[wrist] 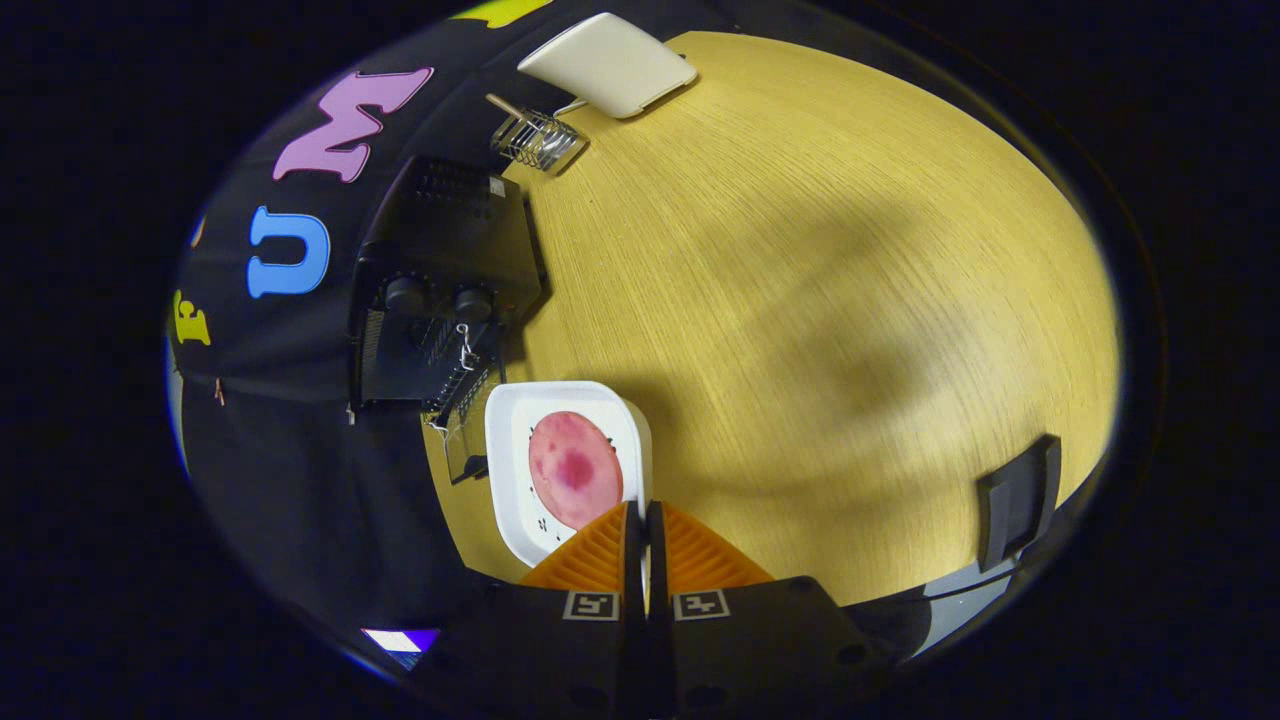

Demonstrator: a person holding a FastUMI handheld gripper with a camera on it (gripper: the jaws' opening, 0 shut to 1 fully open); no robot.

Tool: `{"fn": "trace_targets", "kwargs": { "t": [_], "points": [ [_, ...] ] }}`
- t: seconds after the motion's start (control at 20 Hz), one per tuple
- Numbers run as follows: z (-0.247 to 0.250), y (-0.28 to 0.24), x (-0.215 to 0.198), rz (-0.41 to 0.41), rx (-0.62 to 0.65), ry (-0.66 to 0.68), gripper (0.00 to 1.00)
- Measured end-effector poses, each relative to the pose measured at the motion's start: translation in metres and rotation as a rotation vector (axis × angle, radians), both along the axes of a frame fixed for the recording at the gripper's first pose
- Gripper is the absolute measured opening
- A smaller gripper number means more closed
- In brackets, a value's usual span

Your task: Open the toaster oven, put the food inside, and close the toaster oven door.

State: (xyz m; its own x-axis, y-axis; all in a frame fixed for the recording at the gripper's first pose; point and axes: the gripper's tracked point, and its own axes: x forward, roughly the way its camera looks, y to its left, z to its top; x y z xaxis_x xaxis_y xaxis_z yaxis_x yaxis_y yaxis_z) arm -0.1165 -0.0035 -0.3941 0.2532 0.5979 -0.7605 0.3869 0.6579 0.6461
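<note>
Jaws [643, 520] seemingly pinching white tray [505, 440] with pink slice [574, 468].

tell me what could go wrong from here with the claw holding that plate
The claw seems to pinch only the white plate's rim, so the plate may tilt and the pink food slice slide off. The toaster oven door hangs open just beyond; the plate could catch it going in.

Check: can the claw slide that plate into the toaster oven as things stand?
Probably yes. The claw is shut on the white plate rim, the toaster oven door hangs open just beyond the plate, and nothing lies between them.
</note>
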Motion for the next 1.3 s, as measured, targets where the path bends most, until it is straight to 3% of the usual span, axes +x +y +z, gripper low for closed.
{"fn": "trace_targets", "kwargs": {
  "t": [0.3, 0.65, 1.1, 1.3],
  "points": [
    [0.040, 0.075, 0.012, -0.080, 0.050, -0.017, 0.05],
    [0.055, 0.158, 0.056, -0.241, 0.061, 0.004, 0.05],
    [0.046, 0.231, 0.128, -0.569, 0.061, 0.084, 0.05],
    [0.036, 0.252, 0.151, -0.678, 0.037, 0.116, 0.05]
  ]
}}
